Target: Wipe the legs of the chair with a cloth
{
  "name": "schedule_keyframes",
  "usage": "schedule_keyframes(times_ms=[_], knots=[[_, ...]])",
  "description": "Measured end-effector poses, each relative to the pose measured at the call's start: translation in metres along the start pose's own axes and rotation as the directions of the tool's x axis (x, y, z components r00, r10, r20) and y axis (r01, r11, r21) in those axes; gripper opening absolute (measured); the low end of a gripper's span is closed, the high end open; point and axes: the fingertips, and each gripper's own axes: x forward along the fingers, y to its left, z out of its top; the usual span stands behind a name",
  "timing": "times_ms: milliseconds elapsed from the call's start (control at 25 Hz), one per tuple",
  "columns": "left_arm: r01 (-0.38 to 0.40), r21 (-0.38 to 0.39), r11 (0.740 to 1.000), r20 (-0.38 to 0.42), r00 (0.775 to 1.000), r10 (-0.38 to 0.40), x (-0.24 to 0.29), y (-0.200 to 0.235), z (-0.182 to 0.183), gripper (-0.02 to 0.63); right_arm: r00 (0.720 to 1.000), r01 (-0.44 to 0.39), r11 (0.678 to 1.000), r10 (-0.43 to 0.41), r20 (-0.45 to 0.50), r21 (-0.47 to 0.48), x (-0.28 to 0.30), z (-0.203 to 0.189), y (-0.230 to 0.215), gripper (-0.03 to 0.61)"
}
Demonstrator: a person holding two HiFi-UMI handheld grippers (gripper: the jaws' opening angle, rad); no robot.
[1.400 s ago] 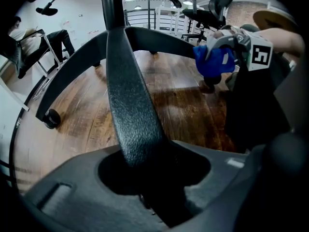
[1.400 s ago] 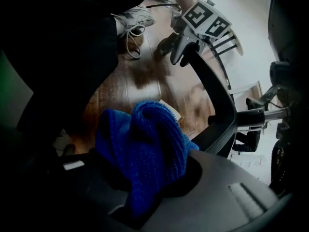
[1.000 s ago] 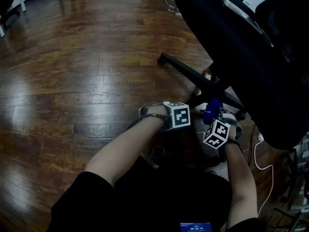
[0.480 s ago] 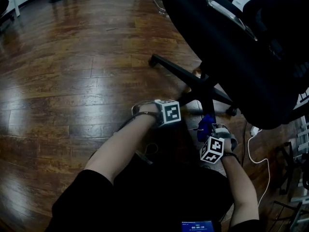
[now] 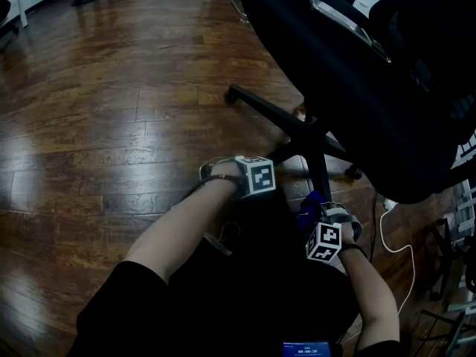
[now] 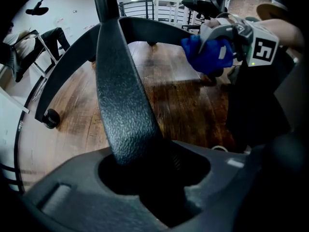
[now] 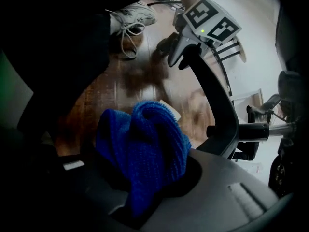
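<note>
The black office chair's star base [image 5: 309, 129] spreads its legs over the wood floor. My left gripper [image 5: 254, 177] is shut on one textured black leg [image 6: 123, 95], which fills the space between its jaws. My right gripper [image 5: 321, 229] is shut on a bunched blue cloth [image 7: 145, 149], seen in the head view as a blue cloth [image 5: 311, 203] just below the near leg [image 5: 318, 171]. Whether the cloth touches that leg I cannot tell. The left gripper view shows the cloth [image 6: 207, 54] beside another leg [image 6: 154, 30]. The right gripper view shows the left gripper [image 7: 193, 37] on its leg [image 7: 217, 100].
The chair's seat and back [image 5: 372, 73] hang over the base at the right. A white cable [image 5: 394, 236] loops on the floor by the right arm. A castor [image 6: 50, 119] ends one leg. My shoe [image 7: 133, 16] rests on the floor. Metal racks stand at far right.
My right gripper has carried the blue cloth away from the chair's hub, toward my body and lower. The left gripper has stayed on its leg.
</note>
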Motion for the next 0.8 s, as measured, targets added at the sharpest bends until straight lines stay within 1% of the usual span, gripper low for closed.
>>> schedule_keyframes(times_ms=[80, 240, 320, 400, 480, 600, 680, 800], knots=[[0.015, -0.015, 1.0, -0.022, 1.0, -0.016, -0.004, -0.003, -0.005, 0.17, 0.998, 0.058, 0.998, -0.057, -0.021, 0.01, 0.012, 0.008, -0.032, 0.077], [0.025, 0.006, 1.0, -0.012, 1.0, -0.025, 0.0, -0.003, 0.0, 0.17, 0.985, 0.172, 0.978, -0.175, 0.011, 0.117, 0.028, 0.026, -0.112, 0.077], [0.031, -0.001, 1.0, -0.025, 0.999, -0.031, -0.001, -0.004, -0.002, 0.17, 0.978, 0.204, 0.967, -0.209, 0.016, 0.156, 0.033, 0.032, -0.142, 0.077], [0.035, 0.002, 0.999, -0.018, 0.999, -0.035, 0.001, -0.004, 0.0, 0.17, 0.976, 0.215, 0.962, -0.219, 0.007, 0.167, 0.036, 0.037, -0.157, 0.077], [0.035, 0.003, 0.999, -0.013, 0.999, -0.035, 0.002, -0.004, 0.001, 0.17, 0.974, 0.223, 0.962, -0.226, 0.005, 0.157, 0.035, 0.037, -0.155, 0.077], [0.022, -0.004, 1.0, -0.032, 0.999, -0.022, -0.001, -0.003, -0.006, 0.169, 0.978, 0.205, 0.963, -0.21, 0.014, 0.173, 0.027, 0.03, -0.132, 0.077], [0.022, -0.017, 1.0, -0.04, 0.999, -0.023, -0.002, -0.001, -0.011, 0.169, 0.986, 0.165, 0.973, -0.168, 0.005, 0.162, 0.021, 0.025, -0.102, 0.077], [0.025, -0.028, 0.999, -0.038, 0.999, -0.026, 0.001, -0.001, -0.013, 0.169, 0.996, 0.092, 0.992, -0.09, -0.019, 0.089, 0.009, 0.012, -0.04, 0.077]])
